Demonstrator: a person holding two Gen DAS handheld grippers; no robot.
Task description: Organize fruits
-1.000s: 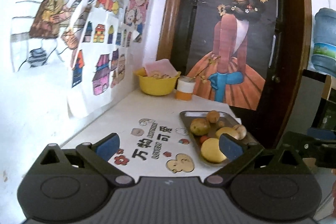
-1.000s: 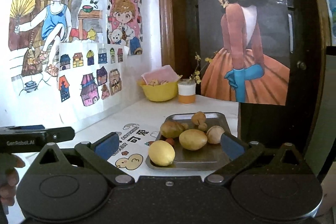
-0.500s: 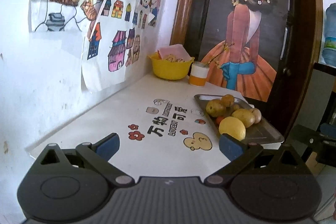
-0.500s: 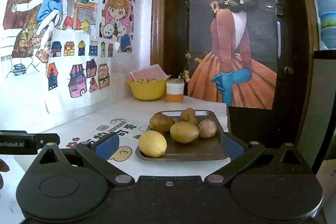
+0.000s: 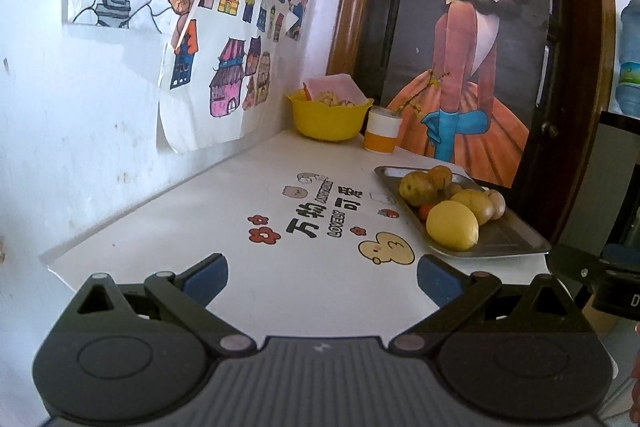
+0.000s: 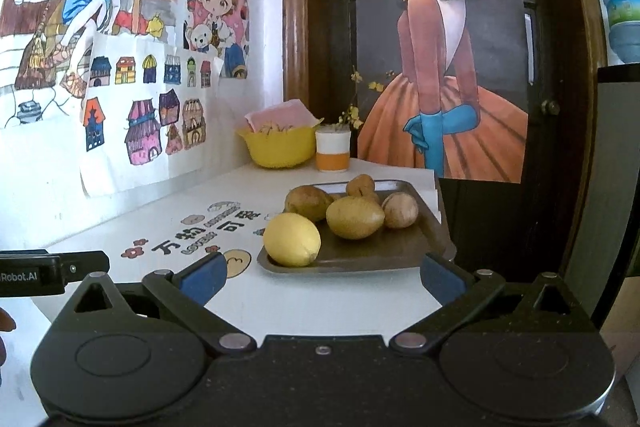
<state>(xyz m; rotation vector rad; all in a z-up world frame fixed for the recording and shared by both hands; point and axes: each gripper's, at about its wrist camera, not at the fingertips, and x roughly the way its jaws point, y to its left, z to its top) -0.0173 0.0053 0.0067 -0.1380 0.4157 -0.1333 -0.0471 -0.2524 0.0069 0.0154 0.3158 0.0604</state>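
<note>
Jaws of left gripper (image 5: pixel 322 277) and right gripper (image 6: pixel 322 277) gape wide, empty. Lemon (image 6: pixel 292 239) and other fruits sit grouped on metal tray (image 6: pixel 420 247), centre frame; sorted already or awaiting sorting, unclear.

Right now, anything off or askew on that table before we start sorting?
Two things: the metal tray sits at the table's right edge, its near corner apparently past it, and the lemon rests against the tray's near-left rim. Nothing spilled or damaged. Both grippers are open and empty.
</note>
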